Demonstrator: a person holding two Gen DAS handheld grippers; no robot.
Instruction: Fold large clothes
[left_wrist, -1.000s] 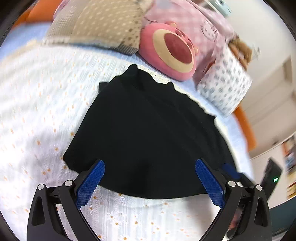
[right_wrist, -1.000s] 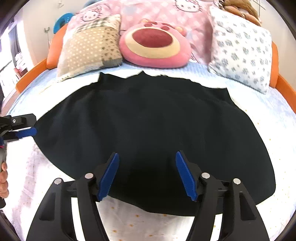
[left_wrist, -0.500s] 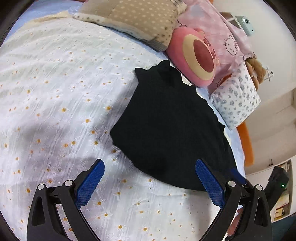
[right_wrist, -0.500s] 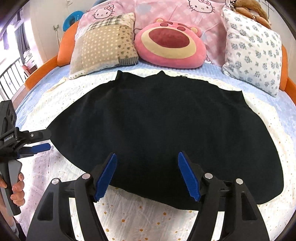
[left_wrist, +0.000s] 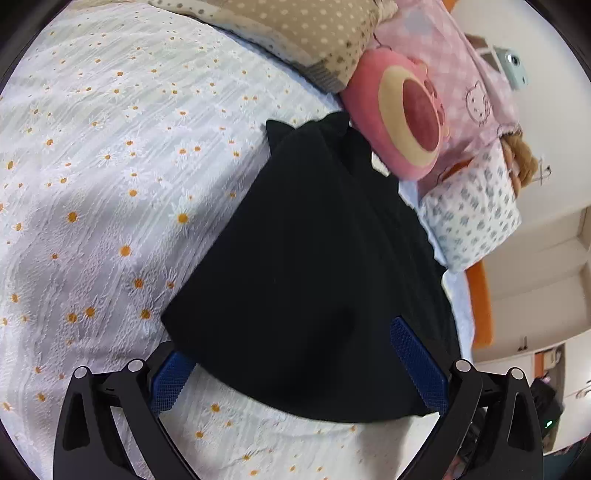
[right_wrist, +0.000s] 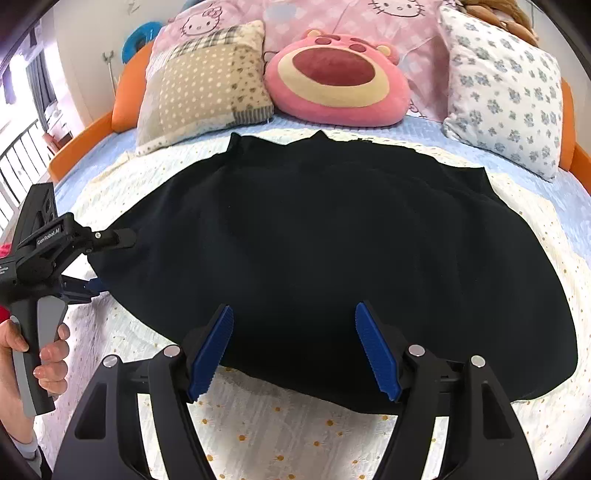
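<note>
A large black garment (right_wrist: 325, 236) lies spread flat on the daisy-print bedspread (right_wrist: 280, 435); it also shows in the left wrist view (left_wrist: 314, 280). My left gripper (left_wrist: 295, 369) is open with its jaws straddling the garment's left corner, one blue pad under the cloth edge. In the right wrist view the left gripper (right_wrist: 107, 258) sits at the garment's left tip. My right gripper (right_wrist: 295, 350) is open, low over the garment's near hem, holding nothing.
Pillows line the head of the bed: a beige dotted one (right_wrist: 207, 81), a pink bear cushion (right_wrist: 332, 81), a white flowered one (right_wrist: 506, 96). An orange bed frame (right_wrist: 125, 99) borders the mattress. A wall and shelves (left_wrist: 546, 258) stand at the right.
My left gripper has moved in to the garment's left corner, which now lies between its jaws. My right gripper has barely moved.
</note>
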